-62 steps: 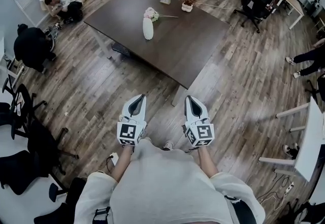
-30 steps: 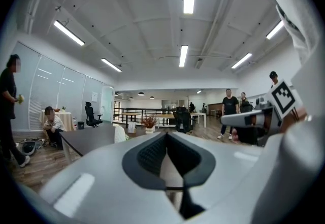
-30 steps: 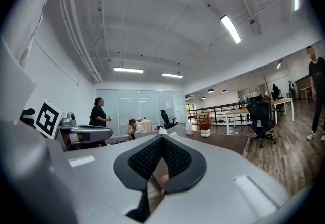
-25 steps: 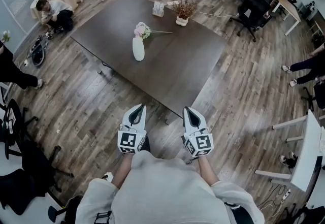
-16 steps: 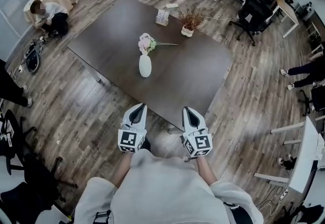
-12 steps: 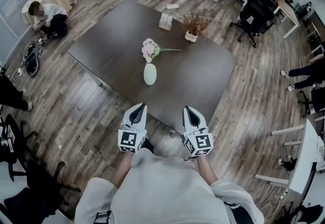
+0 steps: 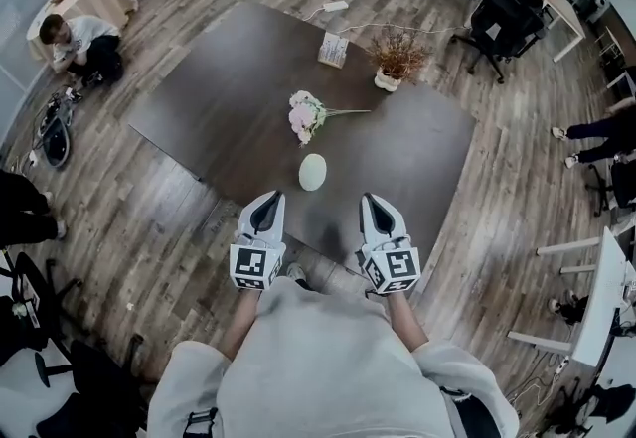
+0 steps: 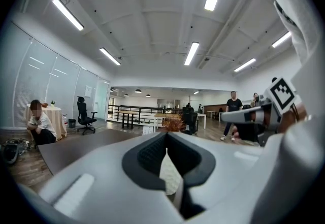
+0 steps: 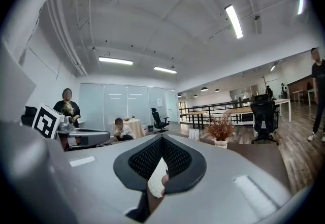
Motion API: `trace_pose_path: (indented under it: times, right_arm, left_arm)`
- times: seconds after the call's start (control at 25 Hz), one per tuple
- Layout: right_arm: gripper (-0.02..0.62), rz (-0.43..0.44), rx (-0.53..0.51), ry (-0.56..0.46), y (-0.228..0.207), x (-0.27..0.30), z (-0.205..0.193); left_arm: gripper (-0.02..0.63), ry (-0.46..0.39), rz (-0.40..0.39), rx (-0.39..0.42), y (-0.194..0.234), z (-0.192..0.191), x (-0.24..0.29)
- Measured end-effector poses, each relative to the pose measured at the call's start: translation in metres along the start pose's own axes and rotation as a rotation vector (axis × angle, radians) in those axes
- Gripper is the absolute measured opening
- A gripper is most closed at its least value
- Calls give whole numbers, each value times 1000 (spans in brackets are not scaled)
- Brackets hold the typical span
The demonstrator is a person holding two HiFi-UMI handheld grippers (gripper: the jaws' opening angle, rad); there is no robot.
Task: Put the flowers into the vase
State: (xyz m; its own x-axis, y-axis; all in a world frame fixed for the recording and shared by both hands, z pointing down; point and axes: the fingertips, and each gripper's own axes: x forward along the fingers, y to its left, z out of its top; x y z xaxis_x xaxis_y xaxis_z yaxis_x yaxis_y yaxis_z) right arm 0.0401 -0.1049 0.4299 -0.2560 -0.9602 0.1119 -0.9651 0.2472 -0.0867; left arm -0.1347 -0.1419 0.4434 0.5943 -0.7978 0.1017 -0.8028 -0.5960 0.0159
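A white vase (image 7: 312,172) stands near the front edge of the dark brown table (image 7: 219,98). Just beyond it a bunch of pink flowers (image 7: 305,115) lies flat, its stems pointing right. In the head view my left gripper (image 7: 268,199) and right gripper (image 7: 371,200) are held side by side at the table's near edge, just short of the vase. Both are shut and empty. The vase (image 8: 170,174) shows through the jaw notch in the left gripper view. The right gripper view also shows the vase (image 9: 155,180) that way.
A pot of dried plants (image 7: 396,57), a small card stand (image 7: 332,50) and a cable with a plug strip (image 7: 335,6) sit at the table's far side. A person (image 7: 78,37) sits on the floor far left. Office chairs (image 7: 502,9) and desks stand beyond.
The table, vase and flowers have come much nearer in the head view as I walked up to them. Both grippers stayed shut and side by side.
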Motion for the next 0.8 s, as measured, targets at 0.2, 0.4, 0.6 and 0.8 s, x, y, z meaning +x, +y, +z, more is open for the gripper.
trace_pose_path:
  times: [0.2,0.4,0.6,0.8]
  right_arm:
    - [-3,-30,12,12,-8,22,-1]
    - [-3,-41,22,37,-17,32,-8]
    - [-3,-24,31,56,-27,43,-14]
    - [-3,14,42,54,-46,54,-10]
  left_arm:
    - [11,14,-21,3,19,-4,23]
    - [11,36,-24,-2,26,-12,34]
    - [11,47,-15,-10,25,-16,44]
    - [11,59,15,-5,17,-16,58]
